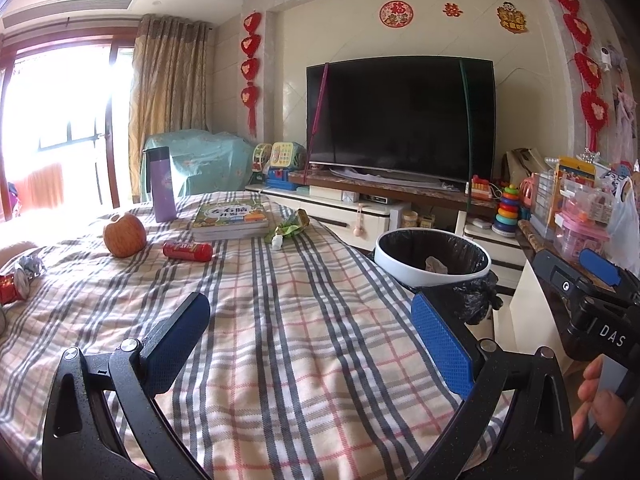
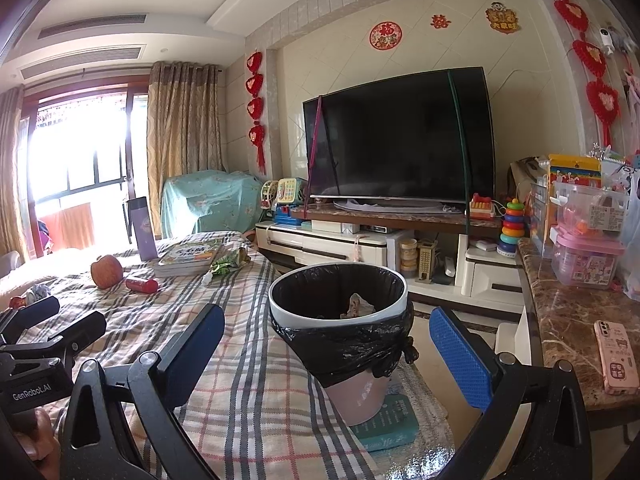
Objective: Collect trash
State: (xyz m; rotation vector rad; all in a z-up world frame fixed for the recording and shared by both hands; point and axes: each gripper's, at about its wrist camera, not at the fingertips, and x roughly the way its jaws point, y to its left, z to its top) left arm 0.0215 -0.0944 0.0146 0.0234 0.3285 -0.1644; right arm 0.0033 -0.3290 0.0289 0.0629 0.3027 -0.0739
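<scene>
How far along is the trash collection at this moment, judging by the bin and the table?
Done: one crumpled scrap already lies in the bin. In hand: nothing; the left gripper and right gripper are both open and empty. Left: the red can, the green wrapper and the foil wrappers at the table's edge remain on the checked cloth. The apple and books do not look like trash.

Plaid cloth cover (image 1: pixel 304 320) — glossy plastic bin liner (image 2: pixel 352 344)
</scene>
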